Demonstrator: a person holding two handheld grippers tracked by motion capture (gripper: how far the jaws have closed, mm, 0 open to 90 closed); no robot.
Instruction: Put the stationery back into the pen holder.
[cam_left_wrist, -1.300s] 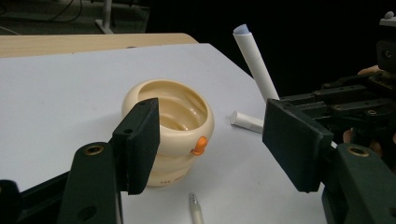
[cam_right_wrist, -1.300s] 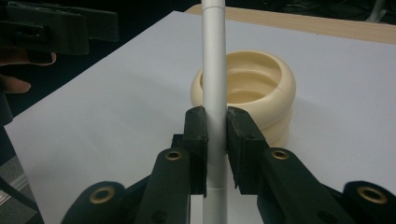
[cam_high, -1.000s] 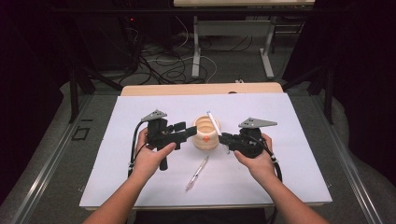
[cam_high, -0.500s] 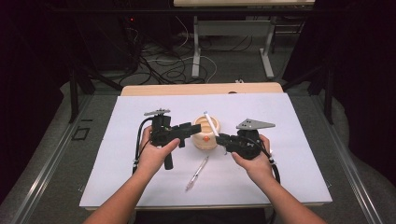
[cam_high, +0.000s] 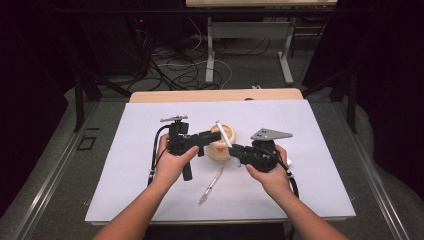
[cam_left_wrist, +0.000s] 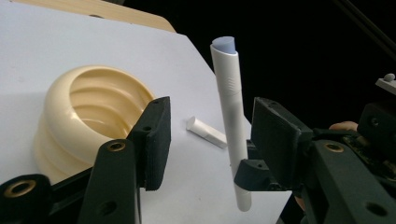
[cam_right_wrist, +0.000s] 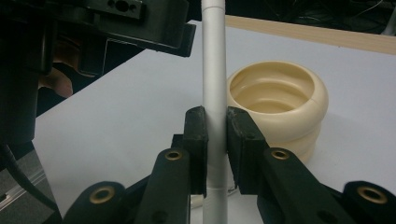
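Near the middle of the white-covered table (cam_high: 320, 200), a person holds two grippers close together over a cream ribbed cup (cam_high: 218, 147). The right gripper (cam_right_wrist: 215, 128) has its jaws pinched on a white pen (cam_right_wrist: 214, 70), holding it upright just beside the cup. From the left gripper view, the left gripper (cam_left_wrist: 210, 135) has its jaws spread wide on either side of that pen, touching nothing, with the pen nearer the right-hand jaw. A small white cap (cam_left_wrist: 205, 132) lies on the table beyond the jaws, near the cup. In the high view a second, clear pen (cam_high: 211, 184) lies flat on the table in front of the cup, between the two hands.

My guess is that the pen is lifted and steadied, while the left jaws have yet to close on it. The cup looks empty from both gripper views, so putting pens into it, if that is the aim, seems not yet done; the clear pen lies untouched.
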